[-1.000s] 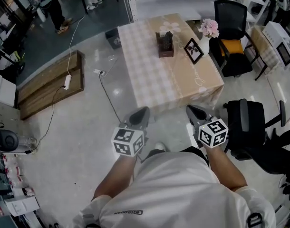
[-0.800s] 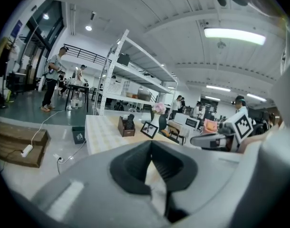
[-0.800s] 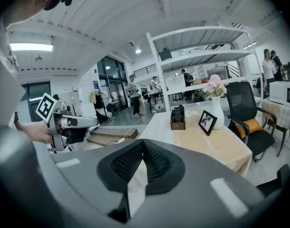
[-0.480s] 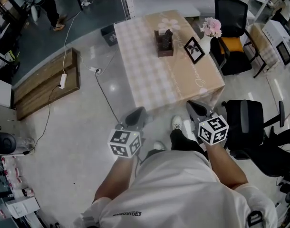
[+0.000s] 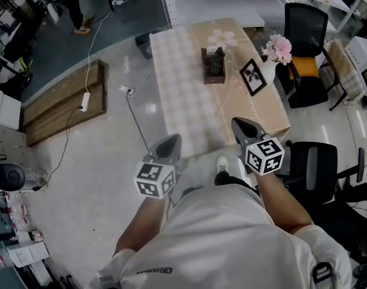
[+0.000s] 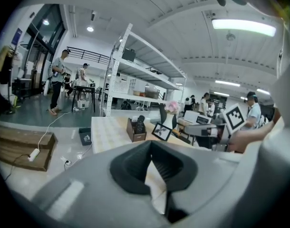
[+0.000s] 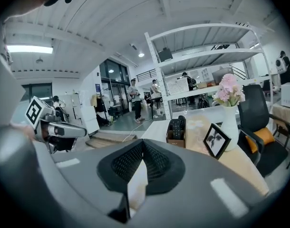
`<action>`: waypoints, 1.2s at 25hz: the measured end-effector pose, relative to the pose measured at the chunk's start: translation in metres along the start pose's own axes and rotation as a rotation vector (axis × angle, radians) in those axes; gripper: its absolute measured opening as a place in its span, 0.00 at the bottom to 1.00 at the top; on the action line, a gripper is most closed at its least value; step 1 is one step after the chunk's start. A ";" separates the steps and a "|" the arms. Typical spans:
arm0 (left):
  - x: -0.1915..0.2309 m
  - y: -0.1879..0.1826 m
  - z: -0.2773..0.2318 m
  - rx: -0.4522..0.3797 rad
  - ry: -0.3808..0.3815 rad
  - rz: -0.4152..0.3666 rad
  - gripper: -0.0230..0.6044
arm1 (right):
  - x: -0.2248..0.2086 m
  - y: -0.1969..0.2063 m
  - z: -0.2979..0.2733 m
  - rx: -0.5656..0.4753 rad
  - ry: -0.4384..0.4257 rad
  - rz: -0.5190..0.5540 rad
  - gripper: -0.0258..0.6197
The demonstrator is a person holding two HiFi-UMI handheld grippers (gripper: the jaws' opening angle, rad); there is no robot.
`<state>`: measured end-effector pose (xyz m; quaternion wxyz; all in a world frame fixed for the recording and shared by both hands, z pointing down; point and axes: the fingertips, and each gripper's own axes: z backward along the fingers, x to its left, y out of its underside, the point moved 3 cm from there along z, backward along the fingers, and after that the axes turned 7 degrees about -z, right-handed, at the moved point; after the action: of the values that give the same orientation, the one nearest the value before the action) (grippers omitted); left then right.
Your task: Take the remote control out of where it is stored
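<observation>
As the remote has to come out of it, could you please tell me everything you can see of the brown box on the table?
The brown box is a small open-topped holder that looks like wood or card. It stands upright on the cloth-covered table, toward the far end. Dark remote controls, apparently two, stand upright inside and stick out above its rim. A picture frame stands beside it, not touching. Apart from the table and its contents, nothing touches the box.
</observation>
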<state>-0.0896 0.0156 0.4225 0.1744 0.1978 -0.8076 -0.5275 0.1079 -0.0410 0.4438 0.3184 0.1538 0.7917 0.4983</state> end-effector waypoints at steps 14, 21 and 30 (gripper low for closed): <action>0.045 -0.027 -0.084 0.058 -0.178 0.041 0.04 | -0.104 -0.036 -0.112 0.062 -0.032 -0.006 0.12; 0.060 -0.024 -0.088 0.076 -0.223 0.039 0.04 | -0.132 -0.037 -0.167 0.091 0.005 0.004 0.20; 0.099 -0.022 -0.099 0.090 -0.108 0.049 0.04 | -0.143 -0.053 -0.227 0.095 0.168 0.025 0.28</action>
<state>-0.1237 -0.1199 0.4475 0.1343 0.1566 -0.8434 -0.4961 0.0695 -0.3026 0.5150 0.2371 0.1363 0.8364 0.4750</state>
